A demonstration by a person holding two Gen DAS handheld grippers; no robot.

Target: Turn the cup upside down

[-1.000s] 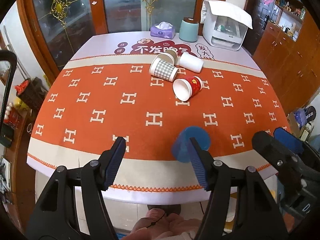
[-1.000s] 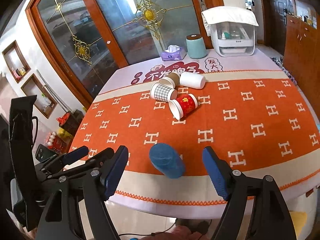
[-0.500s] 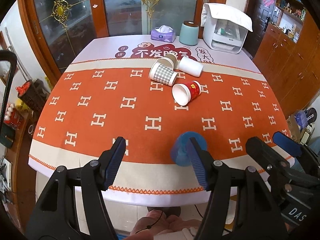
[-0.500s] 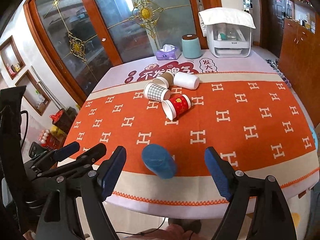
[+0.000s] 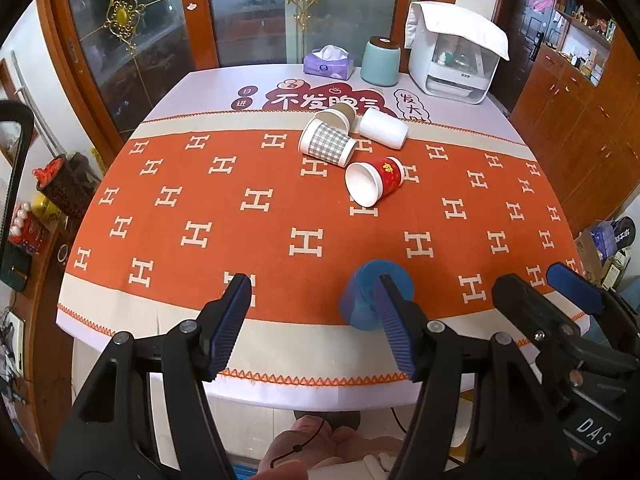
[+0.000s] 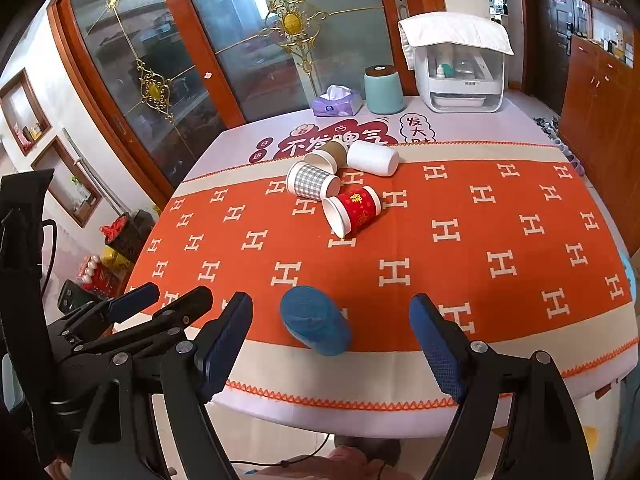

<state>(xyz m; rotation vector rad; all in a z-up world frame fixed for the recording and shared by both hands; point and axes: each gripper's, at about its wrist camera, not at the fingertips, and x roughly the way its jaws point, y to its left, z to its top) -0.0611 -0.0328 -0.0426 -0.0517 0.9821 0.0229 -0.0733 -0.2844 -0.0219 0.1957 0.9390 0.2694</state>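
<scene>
A blue cup [image 5: 366,296] stands upside down near the table's front edge; it also shows in the right wrist view [image 6: 316,322]. My left gripper [image 5: 312,324] is open and empty, its right finger in front of the cup. My right gripper [image 6: 332,344] is open and empty, held back from the cup, which sits between its fingers in view. Farther back lie a red cup [image 5: 374,180], a grey checked cup [image 5: 326,145], a white cup [image 5: 384,128] and a brown cup [image 5: 338,114], all on their sides.
The table carries an orange cloth [image 5: 200,200] with white H marks. At the back stand a purple tissue box [image 5: 328,62], a teal canister [image 5: 380,60] and a white appliance [image 5: 456,56]. Wooden cabinets are at the right, glass doors behind.
Both grippers have drawn back and up from the table, so the cups look farther away. The blue cup stays upside down in place. Both grippers stay open.
</scene>
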